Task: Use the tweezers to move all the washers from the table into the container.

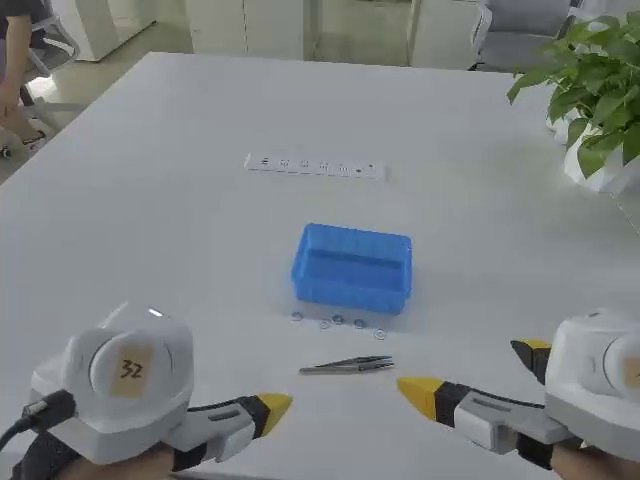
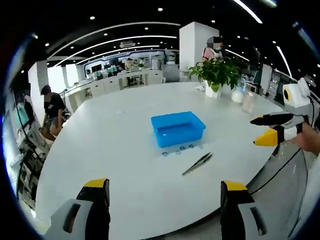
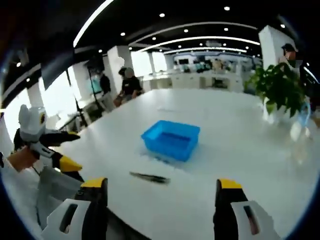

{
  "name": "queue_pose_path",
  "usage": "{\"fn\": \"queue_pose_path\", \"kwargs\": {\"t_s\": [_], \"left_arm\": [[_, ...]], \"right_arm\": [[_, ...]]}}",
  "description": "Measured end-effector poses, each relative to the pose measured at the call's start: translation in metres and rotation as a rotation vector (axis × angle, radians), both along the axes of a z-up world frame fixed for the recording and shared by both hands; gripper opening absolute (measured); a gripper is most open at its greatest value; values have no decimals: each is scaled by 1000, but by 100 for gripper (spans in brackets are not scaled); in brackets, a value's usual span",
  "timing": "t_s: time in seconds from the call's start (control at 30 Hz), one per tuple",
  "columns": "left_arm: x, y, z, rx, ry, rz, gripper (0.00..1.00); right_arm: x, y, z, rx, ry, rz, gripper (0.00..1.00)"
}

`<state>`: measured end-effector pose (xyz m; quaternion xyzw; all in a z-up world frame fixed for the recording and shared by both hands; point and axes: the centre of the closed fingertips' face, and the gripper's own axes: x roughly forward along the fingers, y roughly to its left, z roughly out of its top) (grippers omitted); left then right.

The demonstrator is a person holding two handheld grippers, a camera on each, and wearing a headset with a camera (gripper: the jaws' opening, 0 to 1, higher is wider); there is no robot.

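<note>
Washers (image 1: 338, 321) lie in a row just before the blue container's (image 1: 352, 265) near wall, tweezers (image 1: 347, 366) nearer still. Power strip (image 1: 314, 166) beyond it, plant (image 1: 590, 80) far right. Left gripper (image 2: 165, 185), right gripper (image 3: 160, 183): jaws spread, empty.

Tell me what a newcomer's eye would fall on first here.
The bright blue container sits in the middle of the white table, with a row of small washers just before it and the tweezers lying nearer the grippers. The yellow-tipped left hand-held gripper and right hand-held gripper hover nearest, both open and empty.
</note>
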<state>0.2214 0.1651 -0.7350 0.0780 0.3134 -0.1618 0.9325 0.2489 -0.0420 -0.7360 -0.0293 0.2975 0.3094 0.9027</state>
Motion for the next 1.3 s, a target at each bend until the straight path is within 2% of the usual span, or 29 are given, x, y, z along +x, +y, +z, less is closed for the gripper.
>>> {"fn": "queue_pose_path", "kwargs": {"t_s": [0.1, 0.37, 0.57, 0.87, 1.3], "left_arm": [[-1, -2, -2, 1, 12, -8, 89], [-1, -6, -3, -21, 9, -25, 91], [0, -2, 0, -13, -2, -21, 92], [-2, 5, 3, -12, -13, 11, 99], [-2, 3, 2, -5, -13, -3, 98]], "right_arm": [[-2, 0, -2, -10, 5, 1, 86], [-5, 1, -2, -23, 7, 4, 85], [-5, 3, -2, -22, 4, 6, 86], [-7, 4, 0, -34, -3, 5, 88], [-6, 0, -1, -39, -10, -14, 92]]}}
